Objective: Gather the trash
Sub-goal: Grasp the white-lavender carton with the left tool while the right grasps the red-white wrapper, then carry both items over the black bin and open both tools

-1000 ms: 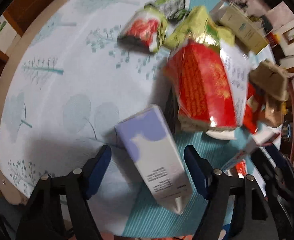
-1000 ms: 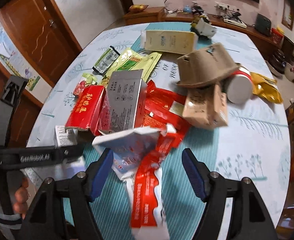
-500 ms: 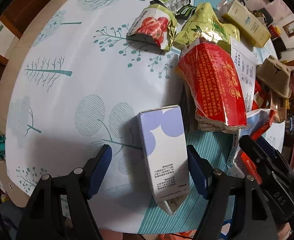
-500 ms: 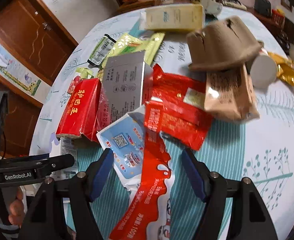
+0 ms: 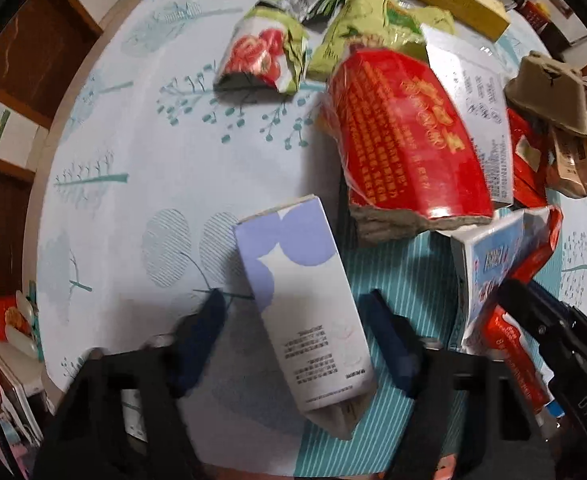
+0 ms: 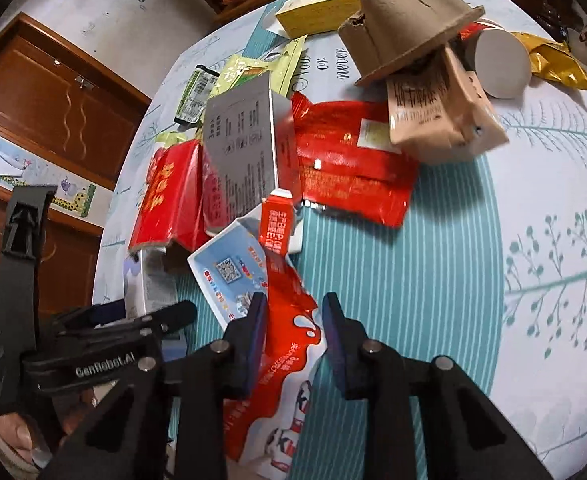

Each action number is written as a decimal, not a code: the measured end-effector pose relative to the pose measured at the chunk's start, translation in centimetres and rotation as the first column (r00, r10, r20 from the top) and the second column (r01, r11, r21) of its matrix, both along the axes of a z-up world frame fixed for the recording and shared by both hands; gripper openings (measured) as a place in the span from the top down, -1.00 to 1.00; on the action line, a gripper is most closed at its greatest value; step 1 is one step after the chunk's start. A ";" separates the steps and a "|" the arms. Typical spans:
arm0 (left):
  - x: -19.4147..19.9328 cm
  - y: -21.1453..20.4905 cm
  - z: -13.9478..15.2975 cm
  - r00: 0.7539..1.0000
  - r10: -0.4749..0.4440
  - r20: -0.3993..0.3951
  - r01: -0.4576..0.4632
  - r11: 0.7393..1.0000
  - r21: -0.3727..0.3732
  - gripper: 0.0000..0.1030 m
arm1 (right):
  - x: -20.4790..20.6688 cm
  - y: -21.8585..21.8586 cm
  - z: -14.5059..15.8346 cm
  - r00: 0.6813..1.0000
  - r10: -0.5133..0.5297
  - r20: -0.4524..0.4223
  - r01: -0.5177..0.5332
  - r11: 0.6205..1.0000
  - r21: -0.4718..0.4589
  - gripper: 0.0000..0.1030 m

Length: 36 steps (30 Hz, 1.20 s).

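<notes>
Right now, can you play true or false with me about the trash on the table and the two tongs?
1. A white and purple box lies between the fingers of the left tongs. True; those jaws are closing around it.
2. The right tongs are reaching for the brown pulp cup holder. False; a red and white wrapper is between their closing jaws, and the holder sits far across the table.
3. The tablecloth has teal tree drawings. True.
4. The yellow box is right beside the right tongs. False; it lies at the far side of the pile.
5. The pulp cup holder rests upside down on top of other trash. True.
</notes>
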State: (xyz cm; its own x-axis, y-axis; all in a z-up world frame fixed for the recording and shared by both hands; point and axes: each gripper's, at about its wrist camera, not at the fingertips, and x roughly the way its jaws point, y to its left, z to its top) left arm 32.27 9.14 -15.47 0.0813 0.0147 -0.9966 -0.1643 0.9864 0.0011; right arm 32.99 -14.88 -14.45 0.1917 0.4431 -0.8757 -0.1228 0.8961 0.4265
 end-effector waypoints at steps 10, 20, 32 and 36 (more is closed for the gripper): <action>-3.6 0.4 1.5 0.997 -0.078 0.017 0.079 0.996 -0.036 0.29 | -3.6 -1.1 2.9 0.997 -0.029 0.066 0.026 0.998 0.051 0.59; -10.6 -1.0 5.8 0.993 -0.059 0.103 0.071 0.990 -0.125 0.29 | -9.6 -2.6 5.6 0.992 -0.011 0.127 0.004 0.998 0.059 0.82; -18.0 -5.7 8.9 0.986 -0.058 0.154 0.084 0.982 -0.168 0.29 | -18.9 -5.7 8.6 0.973 0.115 0.199 -0.111 0.993 -0.033 0.84; -20.3 -7.1 7.4 0.987 -0.070 0.142 0.092 0.984 -0.155 0.29 | -22.0 -6.6 7.3 0.974 0.149 0.173 -0.135 0.987 -0.089 0.83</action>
